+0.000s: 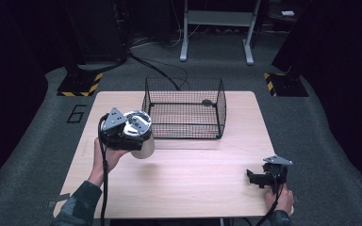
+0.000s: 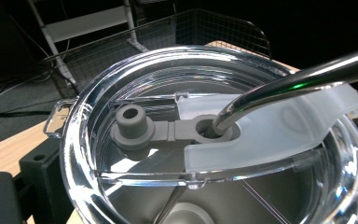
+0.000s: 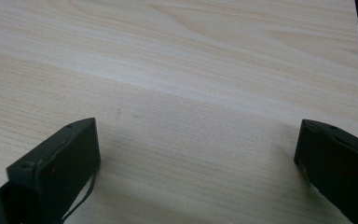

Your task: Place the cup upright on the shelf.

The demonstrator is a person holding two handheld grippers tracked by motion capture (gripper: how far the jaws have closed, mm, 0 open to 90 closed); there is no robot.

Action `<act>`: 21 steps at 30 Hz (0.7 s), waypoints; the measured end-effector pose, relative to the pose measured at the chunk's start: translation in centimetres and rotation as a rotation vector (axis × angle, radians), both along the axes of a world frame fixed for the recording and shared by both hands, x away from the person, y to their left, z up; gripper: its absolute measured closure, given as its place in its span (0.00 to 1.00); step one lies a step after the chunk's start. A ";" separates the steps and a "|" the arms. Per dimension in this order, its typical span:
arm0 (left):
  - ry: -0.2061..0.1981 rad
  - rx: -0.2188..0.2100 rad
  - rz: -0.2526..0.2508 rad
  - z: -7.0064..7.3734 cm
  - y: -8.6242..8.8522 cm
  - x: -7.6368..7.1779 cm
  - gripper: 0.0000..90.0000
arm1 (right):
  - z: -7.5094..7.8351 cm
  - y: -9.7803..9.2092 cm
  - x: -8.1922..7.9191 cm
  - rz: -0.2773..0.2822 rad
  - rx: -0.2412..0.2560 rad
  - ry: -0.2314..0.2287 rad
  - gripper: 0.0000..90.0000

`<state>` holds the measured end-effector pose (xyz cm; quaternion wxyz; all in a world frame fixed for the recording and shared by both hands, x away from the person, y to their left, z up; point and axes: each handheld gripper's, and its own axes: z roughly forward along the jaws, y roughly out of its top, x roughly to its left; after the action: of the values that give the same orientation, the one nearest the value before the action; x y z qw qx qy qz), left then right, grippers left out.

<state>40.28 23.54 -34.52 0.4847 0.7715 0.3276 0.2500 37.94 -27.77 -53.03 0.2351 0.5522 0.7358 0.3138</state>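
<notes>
The left gripper (image 1: 122,134) clamps its jaws on a steel tumbler (image 1: 141,141) with a clear lid (image 2: 214,140) and metal straw (image 2: 298,79), held above the tabletop (image 1: 193,174) just beside the wire basket (image 1: 184,108). The right gripper (image 3: 196,154) rests low near the tabletop's right front corner, jaws spread wide and empty.

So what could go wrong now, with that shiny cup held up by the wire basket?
1. The left claw grips the steel tumbler from the side, lifted off the table; smooth metal might slip.
2. The metal straw leans out through the clear lid and could snag the wire basket wall if the tumbler goes that way.
3. The right claw rests open at the table's far corner, too distant to help catch anything.
</notes>
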 end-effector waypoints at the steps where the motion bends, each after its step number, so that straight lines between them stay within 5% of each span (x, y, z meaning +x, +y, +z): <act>1: -0.001 0.000 -0.001 0.1 -0.2 0.0 0.04 | 0.0 0.0 0.0 0.000 0.000 0.000 0.00; 21: 0.007 -0.023 -0.032 1.4 -2.2 1.3 0.04 | 0.0 0.0 0.0 0.000 0.000 0.000 0.00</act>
<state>41.55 21.32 -33.11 0.4964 0.7718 0.3198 0.2358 37.94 -27.77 -53.03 0.2351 0.5522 0.7358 0.3137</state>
